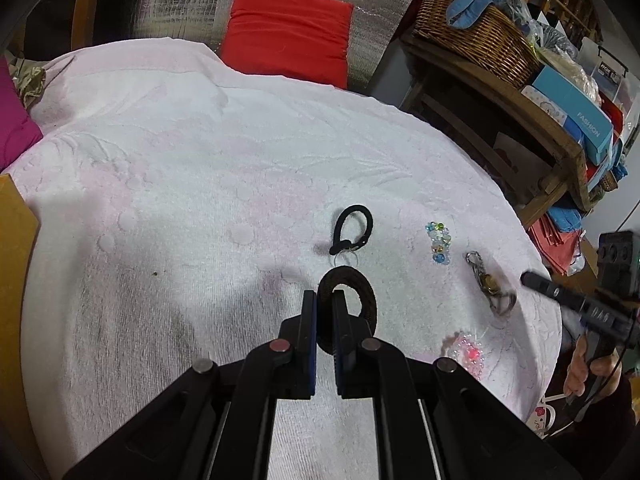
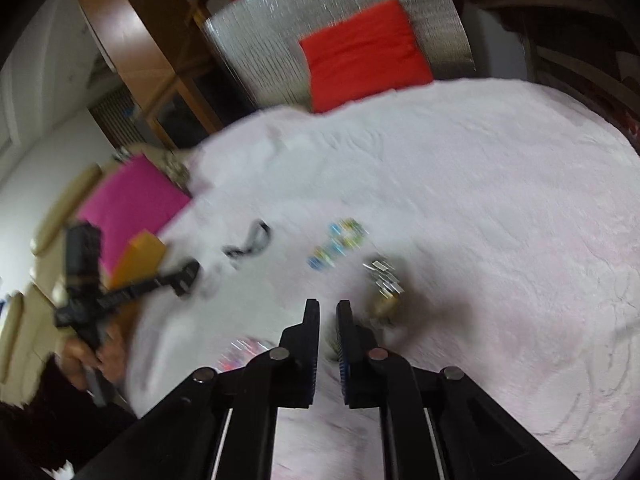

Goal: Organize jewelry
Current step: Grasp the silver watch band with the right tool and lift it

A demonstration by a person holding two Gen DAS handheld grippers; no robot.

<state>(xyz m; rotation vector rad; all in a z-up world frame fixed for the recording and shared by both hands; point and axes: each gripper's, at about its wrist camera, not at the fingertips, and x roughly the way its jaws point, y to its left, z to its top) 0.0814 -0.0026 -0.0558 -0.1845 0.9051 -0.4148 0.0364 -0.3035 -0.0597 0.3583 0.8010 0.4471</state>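
Note:
My left gripper (image 1: 324, 296) is shut on a dark brown braided ring (image 1: 360, 292), held just above the pale towel (image 1: 180, 184). Beyond it lies a black hair tie with a small ring (image 1: 352, 228). To the right are a blue-green bead bracelet (image 1: 440, 242), a metal clasp keychain (image 1: 490, 284) and a pink bead piece (image 1: 470, 354). My right gripper (image 2: 328, 308) has its jaws close together with nothing visible between them, beside the keychain (image 2: 384, 284). The right view is blurred; the bead bracelet (image 2: 340, 242) and hair tie (image 2: 250, 244) show in it.
A red cushion (image 1: 288, 32) leans at the back, a magenta cushion (image 1: 16, 124) at the left. A wooden shelf with a wicker basket (image 1: 476, 32) and boxes stands at the right. A brown board (image 1: 16, 248) lies at the table's left edge.

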